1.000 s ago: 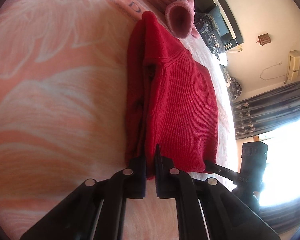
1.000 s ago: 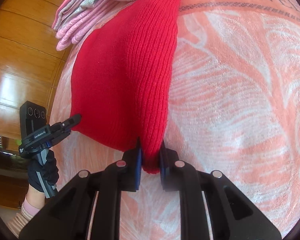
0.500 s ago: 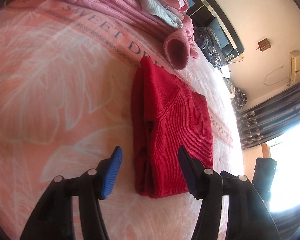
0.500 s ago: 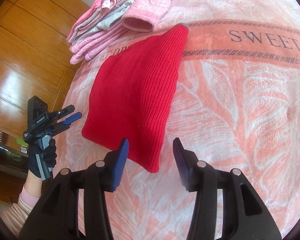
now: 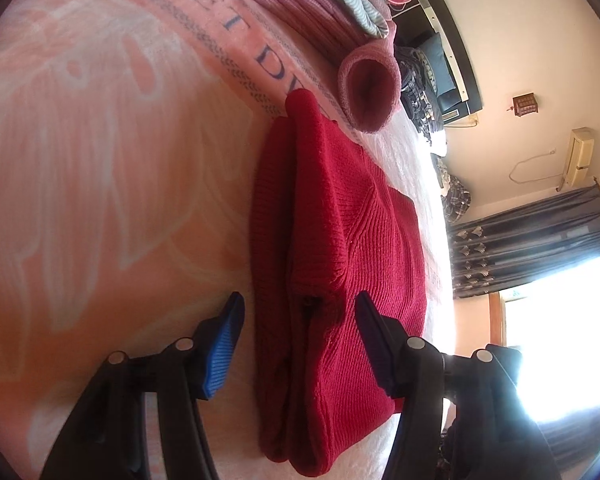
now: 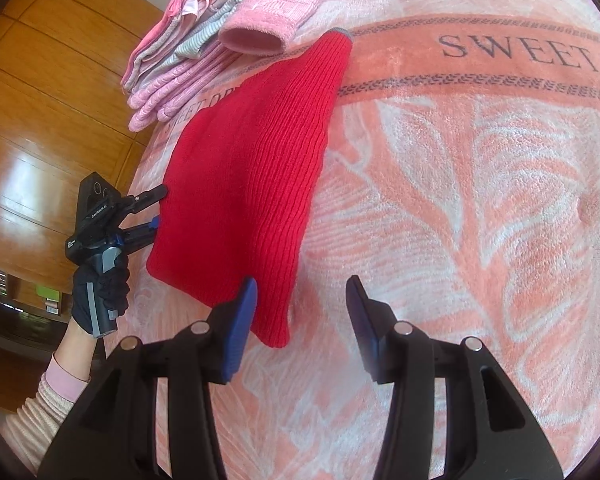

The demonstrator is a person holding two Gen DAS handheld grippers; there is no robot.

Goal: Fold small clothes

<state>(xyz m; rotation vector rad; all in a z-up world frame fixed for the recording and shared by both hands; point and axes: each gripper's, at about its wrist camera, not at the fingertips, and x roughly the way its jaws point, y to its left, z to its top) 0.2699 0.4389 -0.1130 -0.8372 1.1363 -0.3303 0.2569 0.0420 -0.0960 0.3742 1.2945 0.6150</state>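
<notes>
A red knitted sweater (image 5: 340, 264) lies folded on the pink patterned blanket (image 5: 100, 200). In the left wrist view its layered edge runs between the wide-apart fingers of my left gripper (image 5: 300, 300), which stands open with its fingers on either side of the fold. In the right wrist view the same red sweater (image 6: 252, 168) lies flat, and my right gripper (image 6: 302, 284) is open at its near corner, the left blue pad (image 6: 244, 308) over the cloth. The left gripper (image 6: 156, 208) also shows there at the sweater's left edge, held by a gloved hand (image 6: 96, 292).
A stack of pink and striped clothes (image 6: 204, 36) lies beyond the sweater, with a pink sleeve cuff (image 5: 372, 92) close to its far tip. A wooden wall (image 6: 40, 100) stands left of the bed. Curtains and a bright window (image 5: 540, 280) are on the right.
Both grippers were shut on the sweater's near edge a second ago. They have let go and opened; the left one has since come forward so its fingers flank the fold.
</notes>
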